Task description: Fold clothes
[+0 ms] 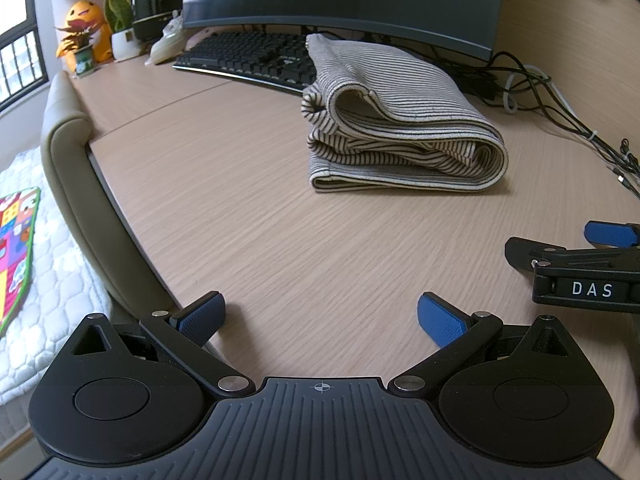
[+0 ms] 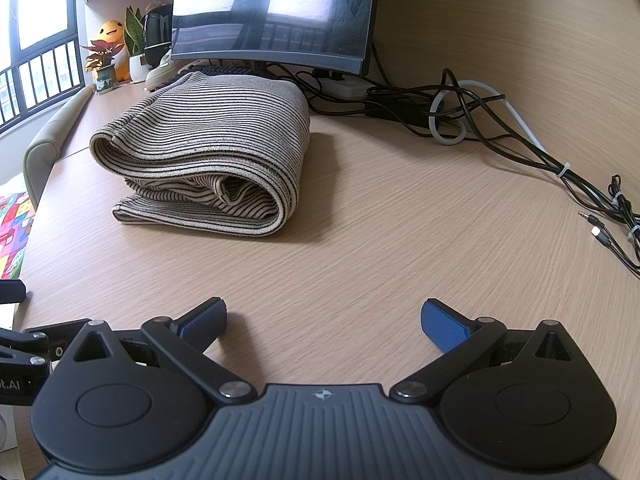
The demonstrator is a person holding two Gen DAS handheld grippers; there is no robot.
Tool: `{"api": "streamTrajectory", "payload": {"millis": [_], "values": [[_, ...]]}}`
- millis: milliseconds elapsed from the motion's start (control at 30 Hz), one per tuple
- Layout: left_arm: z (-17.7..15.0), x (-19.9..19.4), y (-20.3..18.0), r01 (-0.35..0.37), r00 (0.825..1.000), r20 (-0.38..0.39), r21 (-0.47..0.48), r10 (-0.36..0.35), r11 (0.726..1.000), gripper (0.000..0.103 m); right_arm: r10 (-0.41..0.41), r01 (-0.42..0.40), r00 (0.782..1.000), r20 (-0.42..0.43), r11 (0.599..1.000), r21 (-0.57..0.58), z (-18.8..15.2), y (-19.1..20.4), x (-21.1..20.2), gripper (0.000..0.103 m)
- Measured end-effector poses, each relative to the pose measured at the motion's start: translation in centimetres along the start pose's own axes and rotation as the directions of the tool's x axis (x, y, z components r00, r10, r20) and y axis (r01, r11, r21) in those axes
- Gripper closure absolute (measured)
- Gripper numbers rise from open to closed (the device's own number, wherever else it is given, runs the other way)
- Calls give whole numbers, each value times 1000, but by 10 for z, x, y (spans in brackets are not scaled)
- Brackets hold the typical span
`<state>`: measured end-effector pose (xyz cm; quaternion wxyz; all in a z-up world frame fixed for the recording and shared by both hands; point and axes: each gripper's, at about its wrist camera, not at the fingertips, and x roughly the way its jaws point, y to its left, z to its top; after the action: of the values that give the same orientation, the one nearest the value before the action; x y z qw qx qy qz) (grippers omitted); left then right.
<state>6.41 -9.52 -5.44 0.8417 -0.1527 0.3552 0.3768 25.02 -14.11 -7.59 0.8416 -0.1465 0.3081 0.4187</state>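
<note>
Behind the folded striped garment (image 1: 400, 120) the keyboard (image 1: 248, 54) is partly hidden; both tongs (image 1: 320, 320) (image 2: 324, 322) gape empty.

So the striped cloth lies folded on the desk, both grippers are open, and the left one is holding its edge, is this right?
Not quite. The left gripper holds nothing: in the left wrist view its open jaws hang over bare desk, apart from the striped cloth. The rest is right: the cloth lies folded, and the right gripper is open too.
</note>
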Motion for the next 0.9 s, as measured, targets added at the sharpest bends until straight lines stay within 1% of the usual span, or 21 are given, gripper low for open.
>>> {"api": "streamTrajectory", "payload": {"millis": [600, 900], "values": [[-1, -1, -1, -4, 1000, 3, -4, 4, 1000, 0, 0, 0, 1000, 1, 1000, -1, 0, 0, 0, 0], [0, -1, 0, -3, 1000, -7, -3, 3, 1000, 0, 0, 0, 1000, 1, 1000, -2, 0, 0, 0, 0]]}}
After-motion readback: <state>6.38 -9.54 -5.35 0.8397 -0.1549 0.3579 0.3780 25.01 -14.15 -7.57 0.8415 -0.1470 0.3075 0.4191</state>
